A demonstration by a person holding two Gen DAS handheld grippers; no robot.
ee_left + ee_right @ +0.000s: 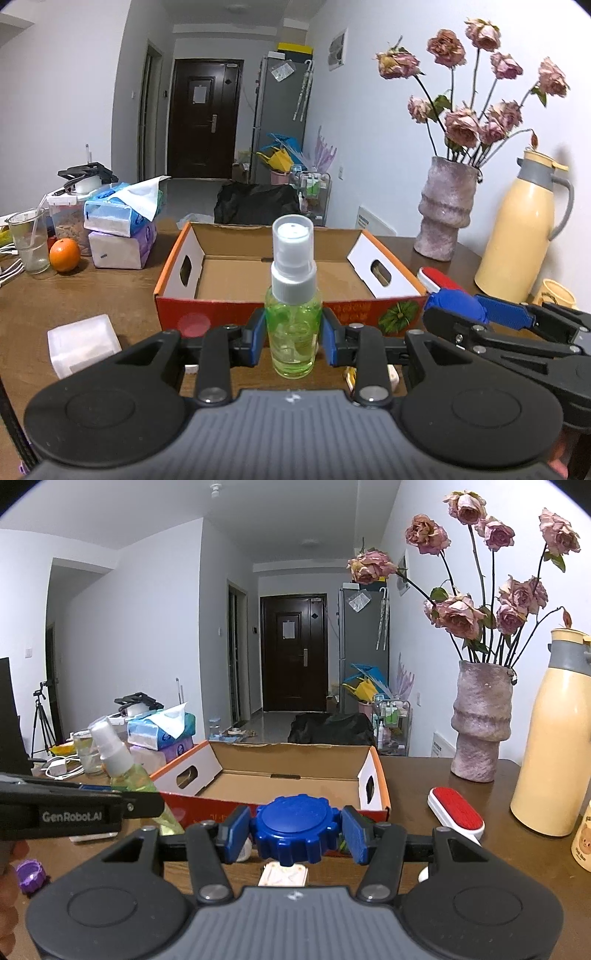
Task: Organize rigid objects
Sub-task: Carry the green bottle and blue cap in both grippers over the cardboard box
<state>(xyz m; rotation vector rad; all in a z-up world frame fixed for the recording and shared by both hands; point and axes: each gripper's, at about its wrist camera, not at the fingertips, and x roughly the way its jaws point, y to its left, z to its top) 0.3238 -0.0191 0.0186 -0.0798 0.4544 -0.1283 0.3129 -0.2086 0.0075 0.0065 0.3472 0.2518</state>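
My left gripper point(293, 338) is shut on a green spray bottle point(293, 332) with a white pump and clear cap, held upright just in front of an open cardboard box point(207, 295). The bottle also shows in the right wrist view point(129, 771). My right gripper point(295, 832) is shut on a round blue ridged lid point(293, 829), held in front of the box's near wall point(207, 808). The right gripper and blue lid point(458, 301) appear at the right of the left wrist view. The box is empty inside.
On the brown table: a red and white lint brush point(456, 812), a pink vase of dried roses point(480, 723), a yellow thermos point(550, 746), a cup point(583, 834), tissue packs point(118, 229), an orange point(64, 254), a glass point(27, 240), a white box point(83, 343), a purple cap point(29, 875).
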